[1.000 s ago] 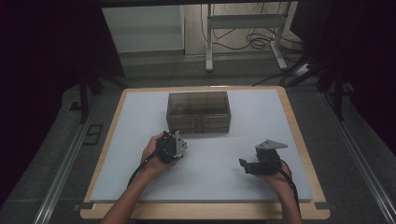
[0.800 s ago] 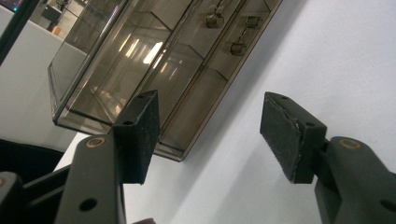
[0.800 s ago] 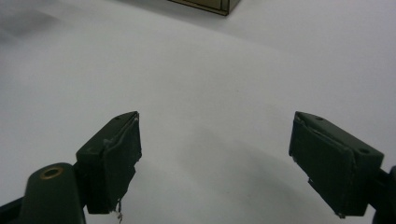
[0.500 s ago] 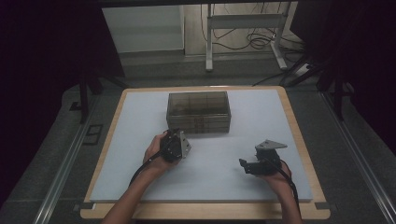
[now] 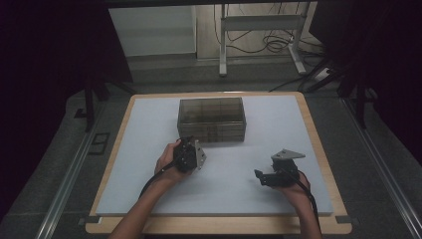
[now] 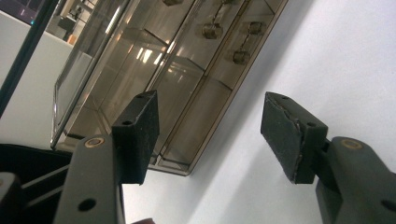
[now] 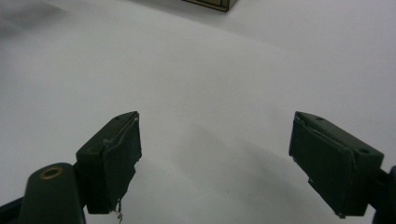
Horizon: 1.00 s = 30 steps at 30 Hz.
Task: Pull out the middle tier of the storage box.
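Smoked translucent plastic organizer box (image 5: 212, 120), rectangular, closed, sitting flat on the white worktop (image 5: 278, 199). Internal dividers split it into compartments; small metal hardware visible inside. Located near the far edge, roughly centred, long side parallel to that edge.

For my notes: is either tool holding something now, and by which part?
Nothing is held. The left tool is open near the tinted box, not touching it; the right tool is open over the white mat.
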Each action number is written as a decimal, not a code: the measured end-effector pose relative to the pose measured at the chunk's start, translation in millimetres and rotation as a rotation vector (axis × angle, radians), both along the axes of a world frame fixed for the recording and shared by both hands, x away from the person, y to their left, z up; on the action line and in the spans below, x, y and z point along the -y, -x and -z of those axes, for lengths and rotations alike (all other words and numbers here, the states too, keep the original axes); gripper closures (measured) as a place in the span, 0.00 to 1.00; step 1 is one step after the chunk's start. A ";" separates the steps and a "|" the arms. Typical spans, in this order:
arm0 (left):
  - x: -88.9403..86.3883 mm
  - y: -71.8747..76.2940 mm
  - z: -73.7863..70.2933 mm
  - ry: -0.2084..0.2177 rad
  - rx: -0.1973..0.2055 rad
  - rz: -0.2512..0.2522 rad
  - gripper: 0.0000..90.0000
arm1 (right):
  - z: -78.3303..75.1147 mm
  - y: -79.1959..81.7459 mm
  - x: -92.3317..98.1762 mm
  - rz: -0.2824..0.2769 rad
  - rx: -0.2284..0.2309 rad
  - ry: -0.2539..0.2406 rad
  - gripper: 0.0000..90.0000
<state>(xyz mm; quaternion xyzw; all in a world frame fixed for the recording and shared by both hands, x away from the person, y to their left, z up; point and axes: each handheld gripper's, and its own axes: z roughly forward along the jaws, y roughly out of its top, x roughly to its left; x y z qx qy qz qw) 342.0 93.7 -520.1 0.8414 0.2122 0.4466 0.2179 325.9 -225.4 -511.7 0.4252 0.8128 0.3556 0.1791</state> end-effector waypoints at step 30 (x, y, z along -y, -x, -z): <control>16.6 -5.6 8.8 -0.079 0.076 0.014 0.44 | 2.5 -0.6 -0.6 0.003 -0.007 0.008 0.18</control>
